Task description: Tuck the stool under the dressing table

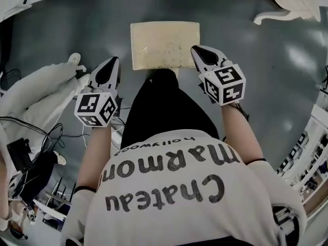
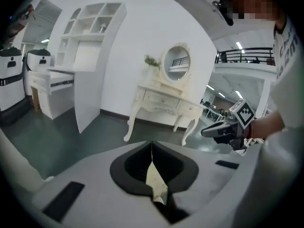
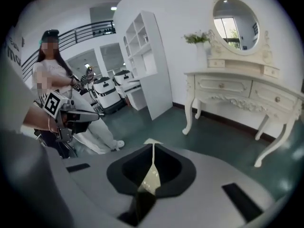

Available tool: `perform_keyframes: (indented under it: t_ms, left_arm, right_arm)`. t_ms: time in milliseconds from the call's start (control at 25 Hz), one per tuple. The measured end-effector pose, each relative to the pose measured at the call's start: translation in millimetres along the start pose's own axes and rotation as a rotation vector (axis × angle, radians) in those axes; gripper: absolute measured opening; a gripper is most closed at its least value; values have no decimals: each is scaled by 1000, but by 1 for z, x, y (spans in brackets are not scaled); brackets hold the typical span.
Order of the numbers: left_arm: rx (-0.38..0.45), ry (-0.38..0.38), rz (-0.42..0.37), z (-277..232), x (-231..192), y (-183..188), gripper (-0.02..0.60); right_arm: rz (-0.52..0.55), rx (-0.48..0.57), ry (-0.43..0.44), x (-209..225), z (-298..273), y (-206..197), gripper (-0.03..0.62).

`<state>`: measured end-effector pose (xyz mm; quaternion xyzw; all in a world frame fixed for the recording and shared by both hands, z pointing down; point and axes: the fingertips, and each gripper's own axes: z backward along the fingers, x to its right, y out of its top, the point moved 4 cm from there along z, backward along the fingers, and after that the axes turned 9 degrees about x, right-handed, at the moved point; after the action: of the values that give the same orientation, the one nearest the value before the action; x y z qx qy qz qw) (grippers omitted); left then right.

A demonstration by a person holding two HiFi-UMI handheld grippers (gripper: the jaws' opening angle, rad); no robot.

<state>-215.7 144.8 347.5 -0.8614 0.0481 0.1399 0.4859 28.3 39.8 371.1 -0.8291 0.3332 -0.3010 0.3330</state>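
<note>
the cream stool (image 1: 165, 45) sits at upper centre of the head view, with the left gripper (image 1: 113, 64) near its lower left corner and the right gripper (image 1: 198, 52) by its lower right edge. both pairs of jaws are pressed together on nothing. the dressing table (image 3: 242, 91) fills the right of the right gripper view.

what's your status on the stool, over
Left claw and right claw both shut, empty. Stool on floor between them, away from dressing table. Bystander at left, not in path.
</note>
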Motion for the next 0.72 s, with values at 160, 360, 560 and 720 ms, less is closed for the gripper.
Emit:
perform_keyframes:
  t_ms: [160, 360, 560, 720]
  left_arm:
    - [-183, 24, 88, -38, -21, -71, 25]
    - [-402, 59, 134, -69, -44, -153, 45]
    - [-625, 66, 209, -88, -71, -233, 246]
    - [-677, 81, 313, -97, -77, -260, 300]
  right_arm:
    - [-69, -155, -20, 39, -31, -81, 28]
    - [-152, -286, -13, 71, -58, -162, 33]
    - [-316, -376, -23, 90, -78, -226, 248]
    - [-440, -421, -97, 104, -81, -257, 325]
